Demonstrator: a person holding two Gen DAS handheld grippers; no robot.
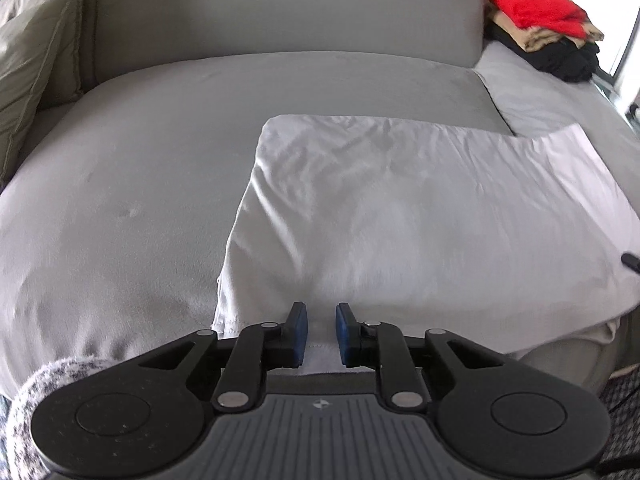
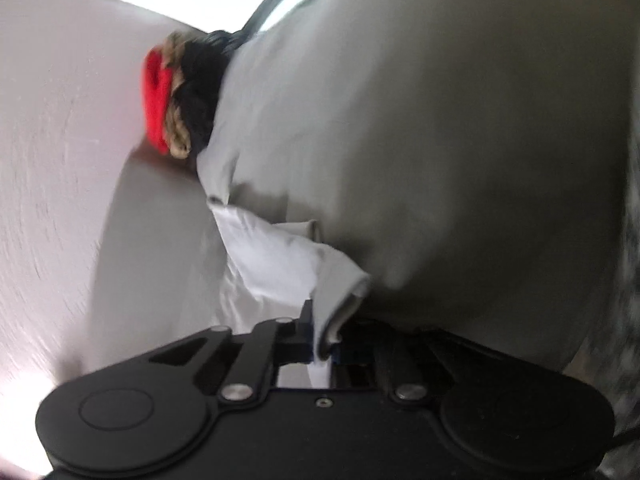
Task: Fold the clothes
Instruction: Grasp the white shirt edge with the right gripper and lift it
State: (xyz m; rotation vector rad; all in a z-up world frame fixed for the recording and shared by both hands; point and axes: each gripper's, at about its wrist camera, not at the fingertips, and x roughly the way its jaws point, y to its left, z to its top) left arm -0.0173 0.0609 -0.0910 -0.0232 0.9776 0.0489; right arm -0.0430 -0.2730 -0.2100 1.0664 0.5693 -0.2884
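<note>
The sofa (image 1: 160, 128) is covered in matt grey cloth with a short, velvety nap. The white garment (image 1: 400, 208) is thin, smooth woven cloth, lightly creased. The left claw (image 1: 321, 332) has matt black plastic links, bright metal rivets and blue rubbery pads (image 1: 300, 330). The far stack of clothes (image 1: 548, 24) is soft red, tan and black cloth.

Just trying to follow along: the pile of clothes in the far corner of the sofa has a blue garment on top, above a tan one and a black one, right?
Not quite: the top garment is red, not blue. The left wrist view shows it on the pile at the far corner of the sofa, above the tan garment and the black garment.
</note>
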